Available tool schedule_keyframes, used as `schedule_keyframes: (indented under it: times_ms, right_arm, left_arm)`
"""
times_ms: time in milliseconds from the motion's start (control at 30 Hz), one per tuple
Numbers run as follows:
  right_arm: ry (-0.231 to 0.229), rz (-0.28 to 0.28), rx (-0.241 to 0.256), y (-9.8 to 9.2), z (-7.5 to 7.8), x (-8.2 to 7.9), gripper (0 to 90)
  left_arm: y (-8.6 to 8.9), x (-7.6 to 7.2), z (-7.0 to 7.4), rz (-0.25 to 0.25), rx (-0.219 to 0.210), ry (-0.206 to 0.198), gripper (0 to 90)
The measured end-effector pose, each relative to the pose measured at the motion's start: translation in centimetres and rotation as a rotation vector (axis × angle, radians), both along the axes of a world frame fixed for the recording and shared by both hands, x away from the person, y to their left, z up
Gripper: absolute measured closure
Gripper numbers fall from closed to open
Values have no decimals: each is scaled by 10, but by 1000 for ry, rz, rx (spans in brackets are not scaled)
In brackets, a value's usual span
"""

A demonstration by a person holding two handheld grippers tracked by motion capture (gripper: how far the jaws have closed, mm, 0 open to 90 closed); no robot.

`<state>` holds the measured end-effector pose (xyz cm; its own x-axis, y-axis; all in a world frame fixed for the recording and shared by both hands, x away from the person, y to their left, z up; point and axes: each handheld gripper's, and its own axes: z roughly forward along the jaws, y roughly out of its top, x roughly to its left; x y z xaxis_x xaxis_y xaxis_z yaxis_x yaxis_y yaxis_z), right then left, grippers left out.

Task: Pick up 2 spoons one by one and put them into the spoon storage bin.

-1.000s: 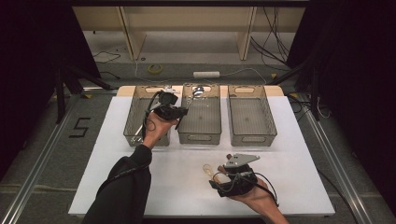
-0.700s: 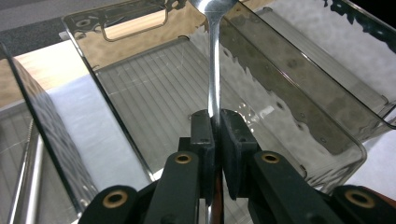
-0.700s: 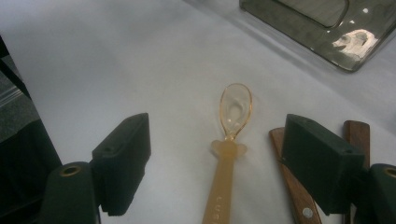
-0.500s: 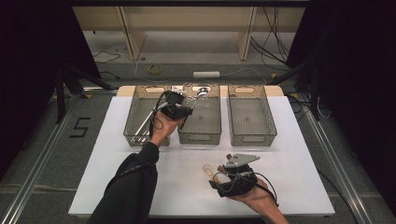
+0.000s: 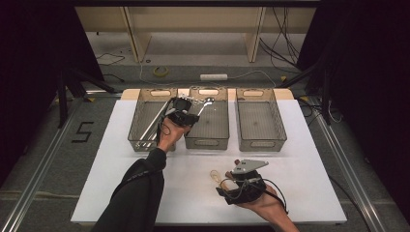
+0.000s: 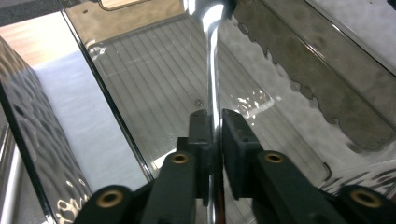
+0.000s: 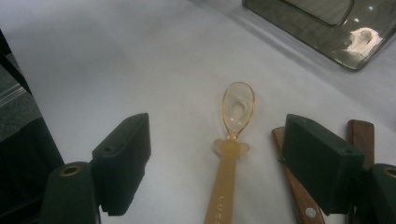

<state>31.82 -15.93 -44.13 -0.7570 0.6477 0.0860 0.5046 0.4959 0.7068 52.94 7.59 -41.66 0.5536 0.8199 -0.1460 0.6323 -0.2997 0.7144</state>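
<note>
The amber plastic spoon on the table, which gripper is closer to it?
Right. The right gripper hangs open directly over the amber spoon; the left gripper is far off over the middle bin, shut on a metal utensil.

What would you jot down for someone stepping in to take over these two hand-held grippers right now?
Left gripper: shut on a shiny metal utensil handle, held over the middle clear plastic bin.
Right gripper: open, jaws either side of an amber translucent plastic spoon lying on the white table; wooden-handled utensils lie beside it.
Done: long metal pieces already lie in the left clear bin.
Left: release the metal utensil into its bin, then probably pick up the spoon and the wooden-handled pieces. The right clear bin looks unfilled.
</note>
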Motion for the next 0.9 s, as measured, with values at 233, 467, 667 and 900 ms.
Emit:
schedule_keyframes:
  times_ms: [233,467,667,900]
  right_arm:
    - [0,-3,-2,0,0,0,251]
    - [2,-8,-10,0,-1,1,251]
    - [9,-9,-15,0,-2,1,252]
    - [21,-13,-23,1,-3,1,252]
  left_arm:
    - [3,-5,8,-37,5,27,526]
    - [15,-18,17,-57,-45,34,324]
    - [27,-35,24,-77,-89,28,246]
    - [41,-63,30,-101,-103,-14,210]
